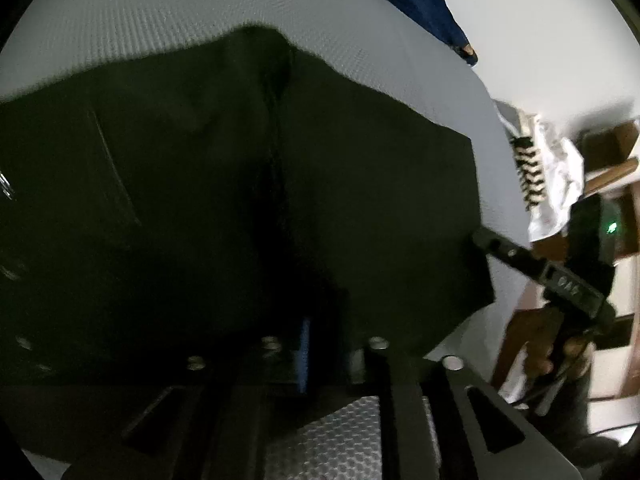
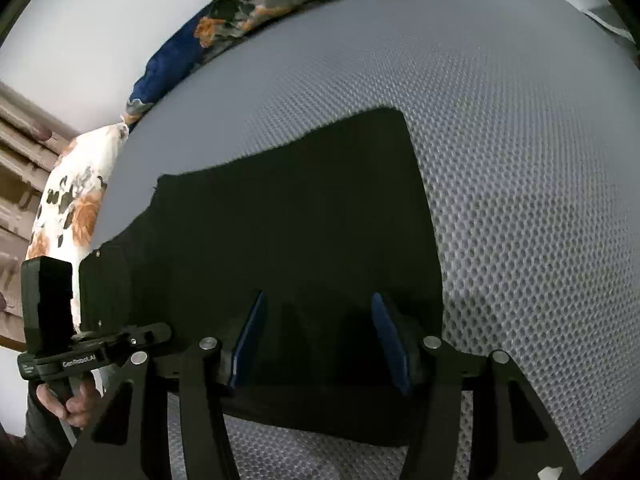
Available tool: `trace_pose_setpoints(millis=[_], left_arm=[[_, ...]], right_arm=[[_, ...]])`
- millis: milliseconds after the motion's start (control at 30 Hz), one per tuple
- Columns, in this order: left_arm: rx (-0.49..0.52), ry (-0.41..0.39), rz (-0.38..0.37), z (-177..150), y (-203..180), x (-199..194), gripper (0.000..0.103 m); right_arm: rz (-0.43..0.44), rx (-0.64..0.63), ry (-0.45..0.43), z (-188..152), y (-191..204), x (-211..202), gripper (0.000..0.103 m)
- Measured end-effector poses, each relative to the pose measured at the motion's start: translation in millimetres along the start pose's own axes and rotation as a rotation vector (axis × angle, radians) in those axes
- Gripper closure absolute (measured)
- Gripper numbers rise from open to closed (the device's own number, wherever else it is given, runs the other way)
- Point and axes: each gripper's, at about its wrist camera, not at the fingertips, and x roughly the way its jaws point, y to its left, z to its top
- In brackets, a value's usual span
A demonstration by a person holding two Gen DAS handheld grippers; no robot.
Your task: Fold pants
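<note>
The black pants [image 2: 288, 240] are spread on a grey mesh mattress [image 2: 520, 200], with the seam down the middle seen in the left wrist view. The right gripper [image 2: 316, 340] is held with its fingers apart, both blue pads [image 2: 384, 336] resting low over the near edge of the cloth, nothing yet pinched. The left gripper [image 1: 308, 356] is pressed close over the fabric; only one blue pad shows in the dark, so whether it is closed on the cloth cannot be told. A patterned pillow [image 2: 68, 200] lies at the far left.

The step in hand is judged to be the taking of a hem or edge for a fold. The edge should be pinched through both layers, and both ends lifted evenly, so that the seam is kept straight and no wrinkle is dragged in.
</note>
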Motion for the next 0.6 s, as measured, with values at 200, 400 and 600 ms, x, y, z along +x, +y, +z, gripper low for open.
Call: trace_pose_setpoints(millis=[200, 400, 600], left_arm=[[0.118, -0.140, 0.073, 24.0, -15.4, -26.1, 0.072], [0.238, -0.212, 0.080, 58.4, -40.3, -11.0, 0.072], [0.240, -0.156, 0.136, 92.3, -33.1, 25.7, 0.072]], right_arm=[[-0.071, -0.056, -0.101, 35.9, 8.7, -7.5, 0.056], [-0.156, -0.094, -0.109, 62.7, 9.0, 11.1, 0.066], [-0.201, -0.104, -0.083, 71.3, 3.3, 29.1, 0.071]])
